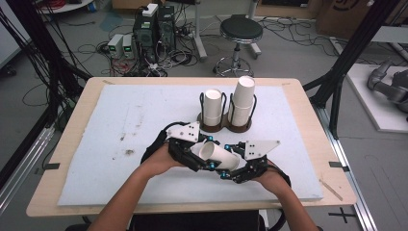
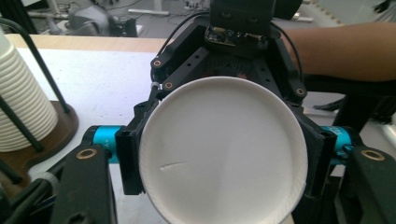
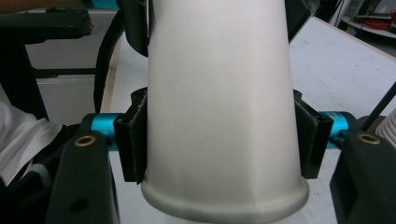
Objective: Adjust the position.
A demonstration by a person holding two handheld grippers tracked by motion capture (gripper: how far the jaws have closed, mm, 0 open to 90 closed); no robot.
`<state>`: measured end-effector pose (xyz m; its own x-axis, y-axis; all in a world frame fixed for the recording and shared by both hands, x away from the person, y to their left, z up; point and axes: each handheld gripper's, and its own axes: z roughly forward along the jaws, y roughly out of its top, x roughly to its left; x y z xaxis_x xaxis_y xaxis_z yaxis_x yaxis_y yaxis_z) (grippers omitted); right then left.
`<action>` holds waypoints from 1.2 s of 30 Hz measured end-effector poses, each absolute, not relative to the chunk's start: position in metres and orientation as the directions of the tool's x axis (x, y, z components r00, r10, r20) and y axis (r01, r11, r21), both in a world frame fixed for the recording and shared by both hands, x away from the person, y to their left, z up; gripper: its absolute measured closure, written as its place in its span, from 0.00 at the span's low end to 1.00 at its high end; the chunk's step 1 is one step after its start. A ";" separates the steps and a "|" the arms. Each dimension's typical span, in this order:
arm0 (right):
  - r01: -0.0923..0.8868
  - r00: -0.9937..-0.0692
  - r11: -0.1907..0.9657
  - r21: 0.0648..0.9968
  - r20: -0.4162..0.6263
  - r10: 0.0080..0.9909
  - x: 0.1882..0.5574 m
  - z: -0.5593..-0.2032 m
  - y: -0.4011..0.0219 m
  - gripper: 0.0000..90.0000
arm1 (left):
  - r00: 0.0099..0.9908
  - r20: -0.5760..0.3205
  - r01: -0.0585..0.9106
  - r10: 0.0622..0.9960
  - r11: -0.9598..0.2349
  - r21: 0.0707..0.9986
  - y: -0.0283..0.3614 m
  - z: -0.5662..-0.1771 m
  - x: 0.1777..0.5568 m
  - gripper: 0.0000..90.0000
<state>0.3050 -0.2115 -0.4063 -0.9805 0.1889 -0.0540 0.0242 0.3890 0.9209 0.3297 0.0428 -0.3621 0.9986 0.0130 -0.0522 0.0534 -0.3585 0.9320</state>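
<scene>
1. Paper cup (image 2: 219, 154) close up in left gripper view, seen round end on, lying level just above white mat (image 1: 120, 120) and bridged between both tools.
2. Left gripper (image 1: 204, 155) clenched on narrow end, pads flat against wall on either side.
3. Right gripper (image 3: 219, 149) clamped just behind rolled rim at wide end.
4. Probably very light, thin-walled and easily dented; faint crease already on wall in right gripper view. Squeeze gently.
5. Smooth, tapered sides, so likely to slip toward narrow end. Best held near rim or base, where stiffest; mid-wall apt to buckle.
6. Farther back on mat: wooden rack (image 1: 225, 126) with two upright cup stacks.
</scene>
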 end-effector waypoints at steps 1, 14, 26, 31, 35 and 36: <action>0.026 -0.981 0.388 0.921 -0.052 0.189 0.305 -0.406 -0.211 0.37 | 0.998 -0.065 0.065 0.012 -0.346 0.936 0.044 -0.363 0.330 0.39; 0.071 -0.971 0.285 0.956 0.001 0.237 0.306 -0.407 -0.210 0.24 | 0.980 -0.197 0.198 0.013 -0.101 0.975 0.062 -0.379 0.338 0.40; 0.024 -0.980 0.319 0.948 -0.042 0.197 0.306 -0.404 -0.215 0.40 | 0.988 -0.152 0.155 0.030 -0.203 0.967 0.062 -0.380 0.332 0.39; 0.016 -0.977 0.358 0.933 -0.061 0.203 0.306 -0.404 -0.215 0.41 | 0.997 -0.035 0.057 0.072 -0.326 0.944 0.060 -0.369 0.324 0.30; 0.019 -0.979 0.378 0.926 -0.059 0.193 0.306 -0.404 -0.214 0.41 | 0.998 0.010 0.013 0.057 -0.374 0.928 0.060 -0.363 0.323 0.30; 0.021 -0.980 0.381 0.924 -0.056 0.190 0.306 -0.404 -0.213 0.41 | 0.998 0.013 0.007 0.054 -0.372 0.928 0.060 -0.363 0.324 0.31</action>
